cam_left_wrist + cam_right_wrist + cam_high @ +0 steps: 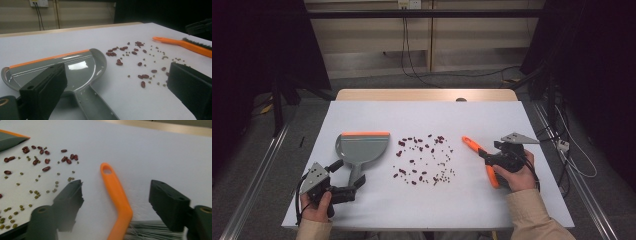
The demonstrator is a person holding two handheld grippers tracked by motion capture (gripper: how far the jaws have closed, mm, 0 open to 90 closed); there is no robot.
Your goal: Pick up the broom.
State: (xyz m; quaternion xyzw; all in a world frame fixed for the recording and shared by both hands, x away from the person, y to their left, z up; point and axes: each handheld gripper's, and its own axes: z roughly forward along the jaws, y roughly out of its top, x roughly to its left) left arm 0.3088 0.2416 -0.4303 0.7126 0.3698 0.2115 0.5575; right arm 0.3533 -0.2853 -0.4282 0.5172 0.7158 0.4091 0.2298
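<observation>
Glossy grey plastic dustpan (75, 67); smooth orange plastic brush (117, 200); matt white table (422, 112).

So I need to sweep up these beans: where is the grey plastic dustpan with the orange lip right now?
In the high view the grey plastic dustpan lies left of the scattered beans, with the left gripper open around its handle.

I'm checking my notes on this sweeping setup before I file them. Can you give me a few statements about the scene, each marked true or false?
1. The orange brush lies between the right gripper jaws, not yet pinched. True.
2. The beans are already inside the dustpan. False: they lie scattered on the table, between dustpan and brush.
3. The left gripper is open at the dustpan's handle. True.
4. The dustpan's front edge is blue. False: it is orange.
5. The brush stands upright. False: it lies flat.
</observation>
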